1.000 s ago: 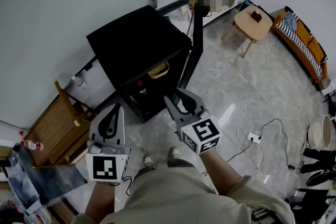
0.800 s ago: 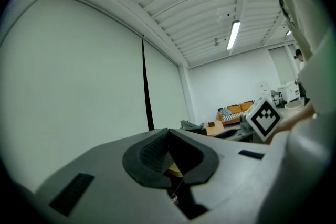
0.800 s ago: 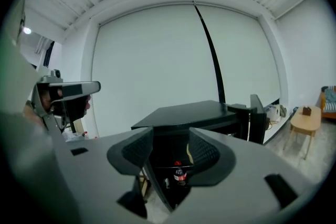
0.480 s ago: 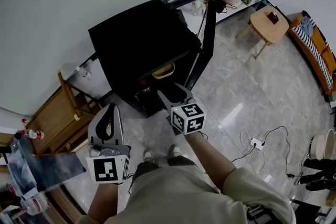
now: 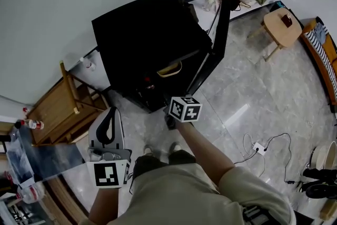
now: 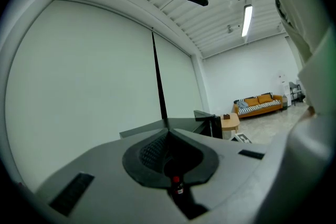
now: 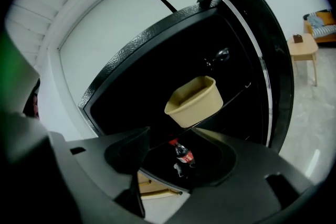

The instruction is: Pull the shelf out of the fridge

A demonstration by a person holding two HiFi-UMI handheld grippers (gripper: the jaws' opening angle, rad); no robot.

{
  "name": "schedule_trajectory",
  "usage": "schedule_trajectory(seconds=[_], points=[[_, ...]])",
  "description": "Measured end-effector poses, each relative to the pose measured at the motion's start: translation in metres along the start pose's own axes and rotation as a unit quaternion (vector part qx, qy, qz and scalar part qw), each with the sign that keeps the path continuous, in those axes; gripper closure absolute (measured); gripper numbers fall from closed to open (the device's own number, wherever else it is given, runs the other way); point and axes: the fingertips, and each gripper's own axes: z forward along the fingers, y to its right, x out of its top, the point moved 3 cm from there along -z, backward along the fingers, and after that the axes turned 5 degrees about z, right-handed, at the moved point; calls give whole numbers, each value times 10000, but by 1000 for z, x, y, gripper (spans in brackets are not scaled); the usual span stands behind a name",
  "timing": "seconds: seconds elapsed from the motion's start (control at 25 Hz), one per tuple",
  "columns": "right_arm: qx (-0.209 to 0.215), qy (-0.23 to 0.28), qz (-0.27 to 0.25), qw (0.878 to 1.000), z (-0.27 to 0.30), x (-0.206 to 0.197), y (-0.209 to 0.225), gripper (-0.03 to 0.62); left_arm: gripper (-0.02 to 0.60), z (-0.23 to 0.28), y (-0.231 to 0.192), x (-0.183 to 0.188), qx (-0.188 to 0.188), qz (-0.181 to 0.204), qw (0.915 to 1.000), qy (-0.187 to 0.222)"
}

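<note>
A black mini fridge [image 5: 142,39] stands with its door [image 5: 213,58] swung open to the right. Inside, a beige bowl [image 7: 193,101] rests on the glass shelf [image 7: 233,99], and a cola bottle [image 7: 184,155] stands below it. My right gripper [image 7: 170,136] is just in front of the fridge's opening, a little below shelf height. Its jaws are opening and nothing lies between them. In the head view its marker cube [image 5: 185,108] hides the jaws. My left gripper [image 5: 111,112] hangs back at the lower left, shut and empty, pointing over the fridge top [image 6: 168,126].
A wooden rack [image 5: 58,108] stands left of the fridge, with a bottle [image 5: 31,124] beside it. A small wooden table [image 5: 281,26] and an orange sofa [image 5: 327,55] are at the right. A power strip and cable [image 5: 258,146] lie on the floor. The person's feet [image 5: 158,151] are near the fridge.
My right gripper has moved forward and down to the fridge opening, and its jaws have spread apart. The view has drawn closer to the fridge. The left gripper has stayed put.
</note>
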Motion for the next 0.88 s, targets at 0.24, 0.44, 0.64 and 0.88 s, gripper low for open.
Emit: schedule_trajectory(seconds=[0.24,0.44,0.64,0.88], points=[[234,31,608,9979,26,-11,11,381,575,-3,2,-16,148,74,9998,-133],[426,163,1109,9928,43,-11,16,381,575,-8,7,-19,288,110,9995,-112],[552,295,1085,9921,62,-13,21,403,575,-9,11,-18,435,117,9990,26],[622,642,1343,9869,73,-3,17,494,575,-28,9,-28,513,37,9986,-103]])
